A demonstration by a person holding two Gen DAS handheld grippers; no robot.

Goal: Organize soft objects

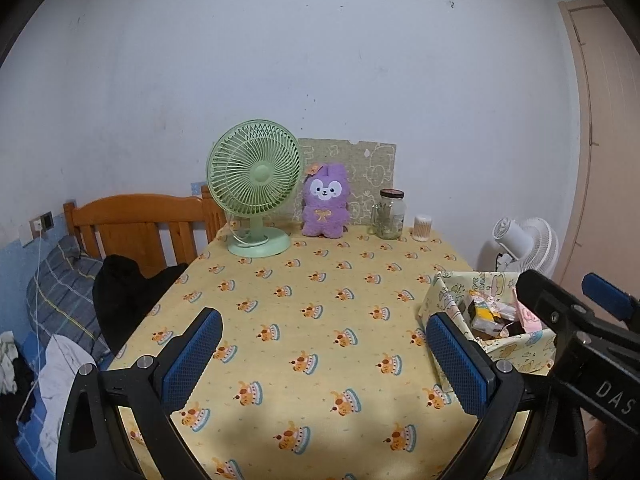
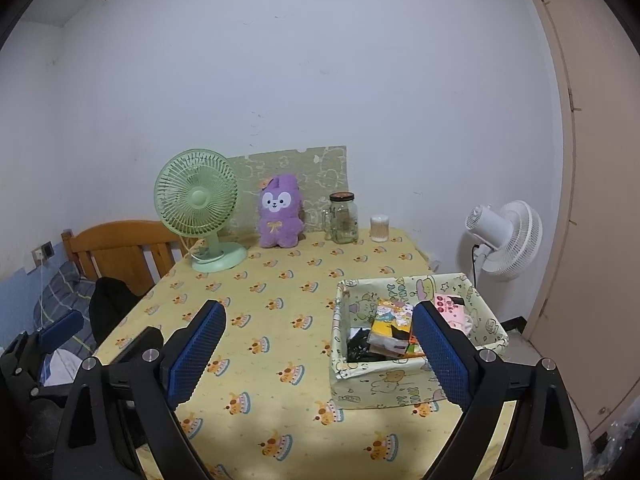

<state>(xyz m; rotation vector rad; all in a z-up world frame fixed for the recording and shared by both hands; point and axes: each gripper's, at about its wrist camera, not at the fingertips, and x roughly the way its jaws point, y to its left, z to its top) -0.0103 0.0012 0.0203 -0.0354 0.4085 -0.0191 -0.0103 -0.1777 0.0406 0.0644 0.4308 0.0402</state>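
A purple plush bunny (image 1: 324, 204) (image 2: 280, 212) sits upright at the back of the table, against a patterned board. A printed fabric box (image 1: 444, 292) (image 2: 376, 380) stands on the table's right side and holds a yellow packet (image 2: 390, 322), a pink pack (image 2: 452, 308) and dark items. My left gripper (image 1: 326, 360) hovers open over the near table with nothing between its fingers. My right gripper (image 2: 320, 354) is open too, its right finger (image 2: 444, 356) in front of the box. Each gripper shows in the other's view: the right gripper (image 1: 560, 280), the left gripper (image 2: 100, 336).
A green desk fan (image 1: 256, 188) stands left of the bunny. A glass jar (image 1: 390, 214) and a cotton swab tub (image 1: 423, 227) stand to its right. White floor fan (image 2: 504, 240) and door (image 2: 592, 200) at the right. A bed with wooden headboard (image 1: 140, 224), pillow and dark clothes lies left.
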